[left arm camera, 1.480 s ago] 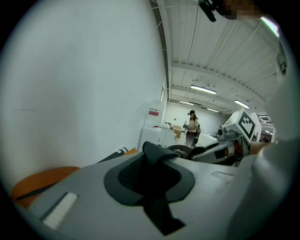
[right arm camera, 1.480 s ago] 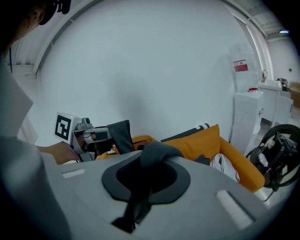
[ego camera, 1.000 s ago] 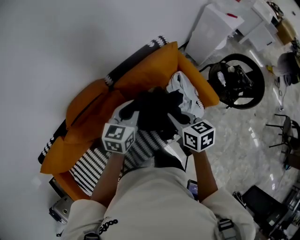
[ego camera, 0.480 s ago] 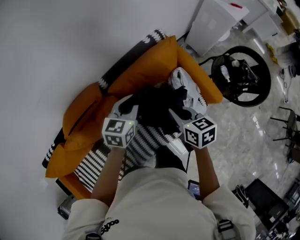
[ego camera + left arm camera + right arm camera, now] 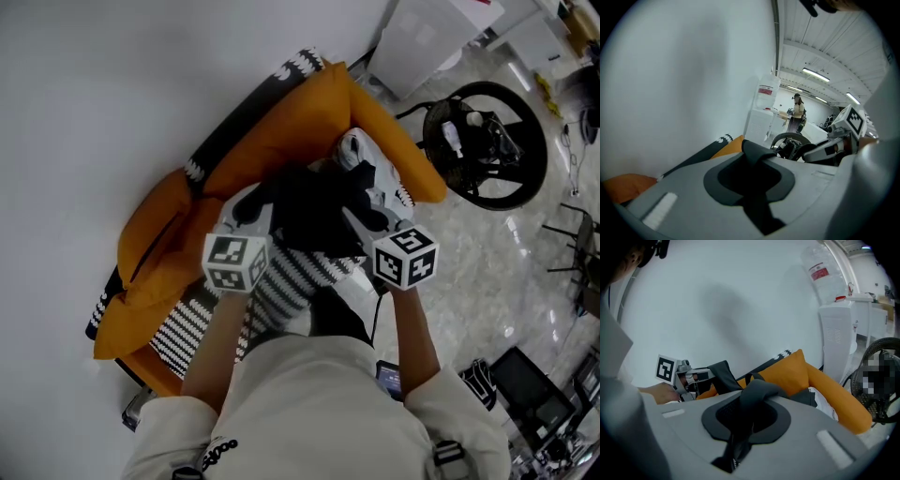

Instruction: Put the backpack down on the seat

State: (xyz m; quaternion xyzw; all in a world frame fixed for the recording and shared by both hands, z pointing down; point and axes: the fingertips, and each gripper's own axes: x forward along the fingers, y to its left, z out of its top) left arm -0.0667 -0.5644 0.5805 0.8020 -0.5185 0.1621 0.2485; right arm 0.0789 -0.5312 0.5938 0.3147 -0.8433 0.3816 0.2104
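The black backpack (image 5: 314,211) hangs over the orange seat (image 5: 281,141), close to its backrest. My left gripper (image 5: 251,214) is shut on one black backpack strap (image 5: 757,151), which runs up between the grey jaws in the left gripper view. My right gripper (image 5: 364,223) is shut on the other strap (image 5: 757,392). The two grippers are side by side, with the bag hanging beyond them. Each shows in the other's view: the right gripper (image 5: 834,146) and the left gripper (image 5: 689,378). Whether the bag's bottom touches the seat is hidden.
A black-and-white striped cushion (image 5: 192,328) lies on the seat's front. A white-grey cloth (image 5: 375,173) lies by the right armrest. A white wall (image 5: 103,103) is behind the seat. A steering-wheel rig (image 5: 483,141) and a white water dispenser (image 5: 422,37) stand right. A person (image 5: 797,112) stands far off.
Both grippers have carried the backpack forward and lower over the orange seat. Both still grip the straps.
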